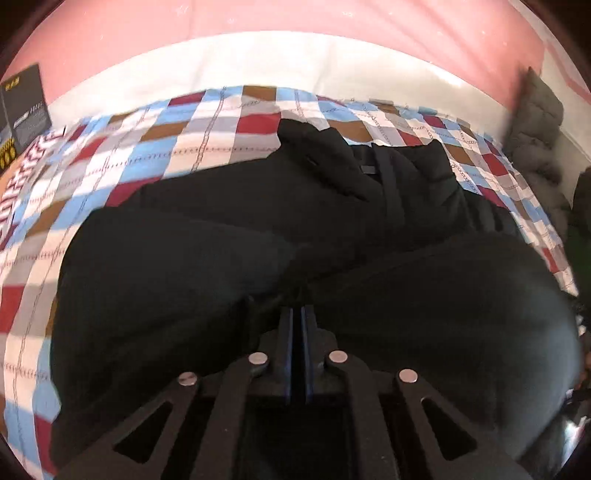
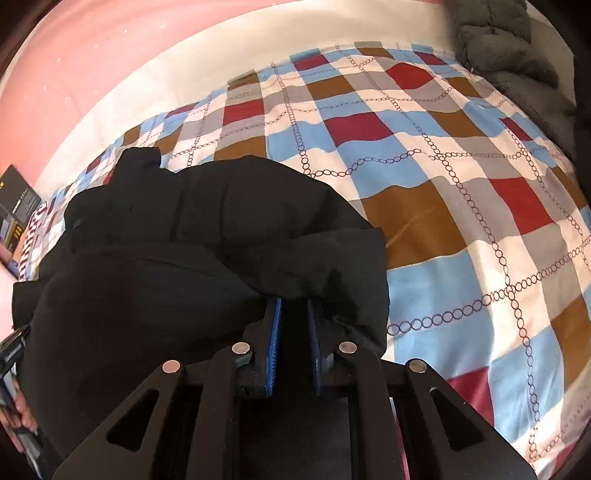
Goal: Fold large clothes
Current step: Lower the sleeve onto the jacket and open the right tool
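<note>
A large black garment lies bunched on a checked bedsheet. My left gripper is shut on a fold of the black garment, its blue pads almost touching. In the right wrist view the same garment fills the left half, over the checked sheet. My right gripper is shut on the garment's near edge, with black cloth filling the narrow gap between its blue pads. The fingertips of both grippers are buried in the cloth.
A grey quilted item lies at the bed's right edge, also in the right wrist view. A dark box sits at the left, also in the right wrist view. A pink wall runs behind the bed.
</note>
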Demonstrator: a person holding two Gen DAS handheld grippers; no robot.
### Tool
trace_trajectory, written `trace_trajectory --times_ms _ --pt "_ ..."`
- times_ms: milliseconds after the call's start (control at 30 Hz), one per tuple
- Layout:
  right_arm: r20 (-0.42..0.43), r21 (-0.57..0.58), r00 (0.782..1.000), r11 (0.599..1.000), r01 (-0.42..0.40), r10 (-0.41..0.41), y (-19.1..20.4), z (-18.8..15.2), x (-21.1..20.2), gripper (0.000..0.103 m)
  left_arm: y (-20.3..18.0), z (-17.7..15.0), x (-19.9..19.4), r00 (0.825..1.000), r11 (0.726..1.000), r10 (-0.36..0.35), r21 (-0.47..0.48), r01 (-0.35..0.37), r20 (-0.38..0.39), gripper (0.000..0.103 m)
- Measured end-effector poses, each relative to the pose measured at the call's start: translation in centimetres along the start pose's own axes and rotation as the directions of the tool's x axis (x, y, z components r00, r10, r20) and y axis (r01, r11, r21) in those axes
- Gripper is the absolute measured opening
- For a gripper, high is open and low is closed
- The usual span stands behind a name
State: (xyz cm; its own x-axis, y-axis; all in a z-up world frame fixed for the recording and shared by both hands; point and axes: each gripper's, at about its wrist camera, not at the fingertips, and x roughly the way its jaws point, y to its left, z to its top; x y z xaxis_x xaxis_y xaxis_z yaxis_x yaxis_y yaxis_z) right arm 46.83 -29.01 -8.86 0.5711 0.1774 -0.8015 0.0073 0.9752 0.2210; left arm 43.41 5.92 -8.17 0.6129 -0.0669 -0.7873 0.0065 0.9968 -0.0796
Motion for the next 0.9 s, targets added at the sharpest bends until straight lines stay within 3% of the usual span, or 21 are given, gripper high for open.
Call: trace_trajectory --times_ms 100,267,333,467,600,733,800,900 --pt "0.031 -0.006 0.999 1.000 0.016 -0.016 0.3 -0.4 -2.5 0.013 0.0 0.4 -0.9 1.000 1.000 0.006 -0.003 -0.006 -0.017 0.006" --pt "0.119 -0.009 0.991 0.999 -0.054 0.054 0.0 -3.5 -8.7 0.016 1.3 -2.4 -7.5 0.997 1.000 -0.016 -0.022 0.018 0.080 0.006" --pt "0.092 -0.020 0.994 0.998 -0.051 0.053 -0.4 -5.4 -9.0 0.016 1.6 -4.1 -8.0 0.998 1.000 -0.018 -0.014 0.019 0.063 0.006" --pt "-0.041 -0.016 0.999 1.000 -0.008 0.007 -1.1 -7.4 -5.6 0.016 1.9 -5.4 -4.4 0.998 0.999 0.047 0.010 -0.047 -0.049 0.006" --pt "-0.036 0.004 0.999 1.000 0.013 -0.013 -0.9 -7.1 -7.0 0.016 2.4 -4.9 -5.7 0.997 0.997 0.051 -0.050 -0.054 -0.063 0.006" --pt "-0.006 -0.023 1.000 0.999 -0.027 0.027 0.1 -8.3 -10.8 0.017 2.5 -6.6 -10.7 1.000 0.997 0.019 -0.070 -0.019 -0.008 0.006" --pt "0.026 -0.043 0.999 0.998 -0.046 0.047 0.9 -9.8 -13.6 0.021 2.3 -8.0 -13.5 1.000 0.998 0.009 -0.067 -0.008 0.011 0.006" --pt "0.058 -0.057 0.995 0.996 -0.073 0.077 2.3 -11.7 -16.8 0.046 1.9 -9.8 -17.0 0.999 0.999 0.012 -0.050 -0.010 0.030 0.006"
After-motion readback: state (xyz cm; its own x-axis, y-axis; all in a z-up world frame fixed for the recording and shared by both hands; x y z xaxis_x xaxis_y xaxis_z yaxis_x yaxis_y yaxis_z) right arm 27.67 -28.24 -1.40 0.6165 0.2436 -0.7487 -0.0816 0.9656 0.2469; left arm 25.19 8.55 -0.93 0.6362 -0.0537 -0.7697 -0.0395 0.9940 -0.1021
